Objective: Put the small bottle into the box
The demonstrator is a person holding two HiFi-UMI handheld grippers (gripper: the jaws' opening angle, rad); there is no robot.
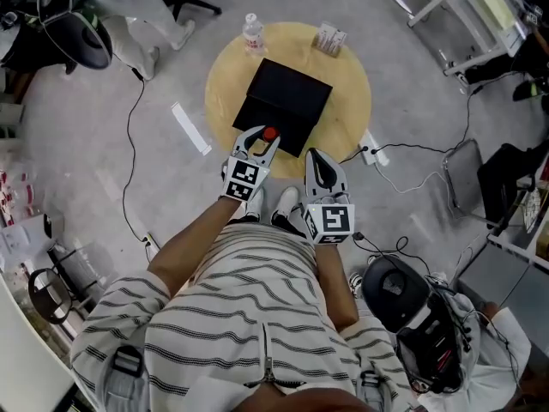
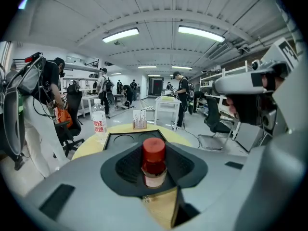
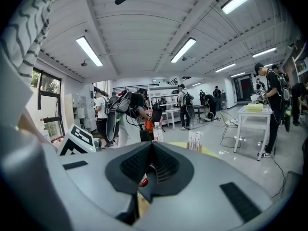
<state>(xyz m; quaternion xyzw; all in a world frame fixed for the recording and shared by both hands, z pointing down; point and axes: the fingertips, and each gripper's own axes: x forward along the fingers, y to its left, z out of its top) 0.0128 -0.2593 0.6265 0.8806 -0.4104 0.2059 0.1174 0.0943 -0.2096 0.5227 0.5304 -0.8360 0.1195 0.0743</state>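
The small bottle (image 1: 269,133), clear with a red cap, stands upright between the jaws of my left gripper (image 1: 260,139), which is shut on it. In the left gripper view the small bottle (image 2: 154,161) fills the middle of the dark pads (image 2: 126,166). It is held at the near edge of the open black box (image 1: 283,105), whose round recesses (image 2: 123,139) show just beyond. My right gripper (image 1: 316,156) is beside it to the right, shut with nothing held. In the right gripper view the jaws of my right gripper (image 3: 152,150) meet, and the bottle's red cap (image 3: 143,181) peeks past them.
The box lies on a round yellow table (image 1: 352,101). A larger water bottle (image 1: 252,33) and a small card stand (image 1: 329,39) stand at the table's far edge. Cables, a power strip (image 1: 372,149) and chairs surround the table. Several people stand at benches in the background.
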